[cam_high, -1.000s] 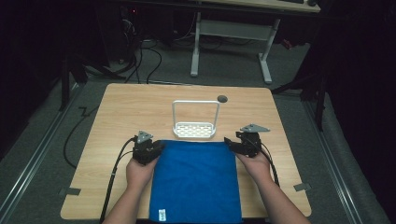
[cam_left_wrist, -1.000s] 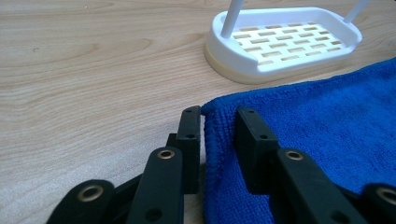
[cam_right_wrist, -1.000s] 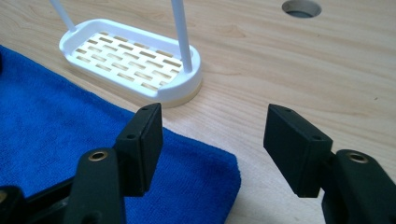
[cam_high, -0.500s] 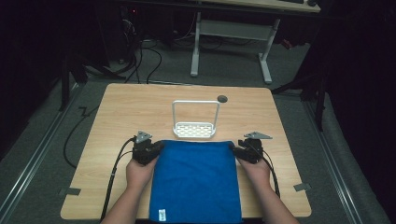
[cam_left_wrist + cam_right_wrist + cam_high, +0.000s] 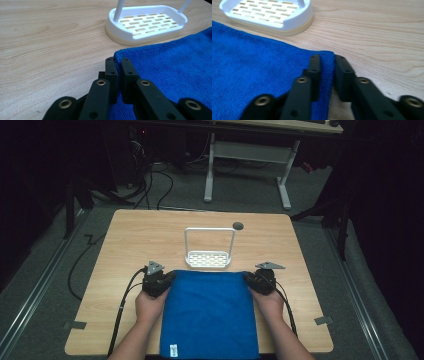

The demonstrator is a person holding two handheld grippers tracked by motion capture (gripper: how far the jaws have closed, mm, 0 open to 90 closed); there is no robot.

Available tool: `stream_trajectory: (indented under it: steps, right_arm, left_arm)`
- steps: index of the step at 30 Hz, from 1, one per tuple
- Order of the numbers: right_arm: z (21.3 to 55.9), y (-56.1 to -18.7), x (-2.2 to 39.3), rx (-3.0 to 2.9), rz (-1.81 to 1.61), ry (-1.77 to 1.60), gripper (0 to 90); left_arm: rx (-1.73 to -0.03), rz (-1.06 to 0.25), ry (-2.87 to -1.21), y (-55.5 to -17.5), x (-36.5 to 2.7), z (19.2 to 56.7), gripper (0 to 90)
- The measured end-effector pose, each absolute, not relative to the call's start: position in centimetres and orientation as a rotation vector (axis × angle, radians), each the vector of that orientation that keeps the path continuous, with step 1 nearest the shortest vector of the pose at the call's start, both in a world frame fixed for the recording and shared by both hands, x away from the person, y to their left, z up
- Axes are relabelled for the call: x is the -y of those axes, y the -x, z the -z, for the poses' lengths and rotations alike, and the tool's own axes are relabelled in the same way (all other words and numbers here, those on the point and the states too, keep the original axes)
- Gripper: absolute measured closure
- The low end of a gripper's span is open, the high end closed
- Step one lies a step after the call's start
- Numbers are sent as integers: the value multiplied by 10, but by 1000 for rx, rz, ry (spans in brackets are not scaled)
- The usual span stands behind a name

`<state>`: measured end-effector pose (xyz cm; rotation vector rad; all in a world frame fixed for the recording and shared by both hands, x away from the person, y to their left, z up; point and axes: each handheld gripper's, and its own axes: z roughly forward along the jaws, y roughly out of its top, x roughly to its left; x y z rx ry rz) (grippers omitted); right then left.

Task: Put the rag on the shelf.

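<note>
A blue towel lies flat on the near half of the wooden table, reaching past its front edge. My left gripper sits at the towel's far left corner. In the left gripper view the left gripper is shut, with the towel corner pinched between its jaws. My right gripper is at the far right corner. Its jaws have just been closing, and in the right gripper view the right gripper presses on the towel edge between them.
A white slotted rack with a tall wire hoop stands just beyond the towel's far edge, close to both grippers; it shows as the rack and the rack. A dark round hole marks the table's far side. Cables trail off the front edge.
My right gripper has come down onto the towel's far right corner and its jaws have closed on the edge. The left gripper has stayed at the left corner, and its jaws have narrowed.
</note>
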<state>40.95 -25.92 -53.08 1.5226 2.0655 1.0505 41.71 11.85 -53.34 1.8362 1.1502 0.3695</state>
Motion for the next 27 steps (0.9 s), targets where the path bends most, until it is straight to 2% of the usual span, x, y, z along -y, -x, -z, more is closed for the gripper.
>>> stream_trajectory:
  steps: [1,3,11,17,27]
  right_arm:
    - [531,-408,257,-2067,-1049,-1514,862]
    - [530,-407,256,-2069,-1048,-1493,874]
    - [518,-392,256,-1990,-1111,-1399,877]
    - [506,-384,256,-1925,-1167,-1350,879]
    - [474,-376,256,-1837,-1278,-1284,879]
  left_arm:
    - [-1149,-365,-1827,-417,-120,533,865]
    - [-1152,-360,-1823,-417,-120,533,867]
    - [-1136,-337,-1781,-414,-125,532,872]
    - [-1116,-398,-1760,-409,-126,526,879]
    - [-1038,-519,-1685,-397,-129,488,880]
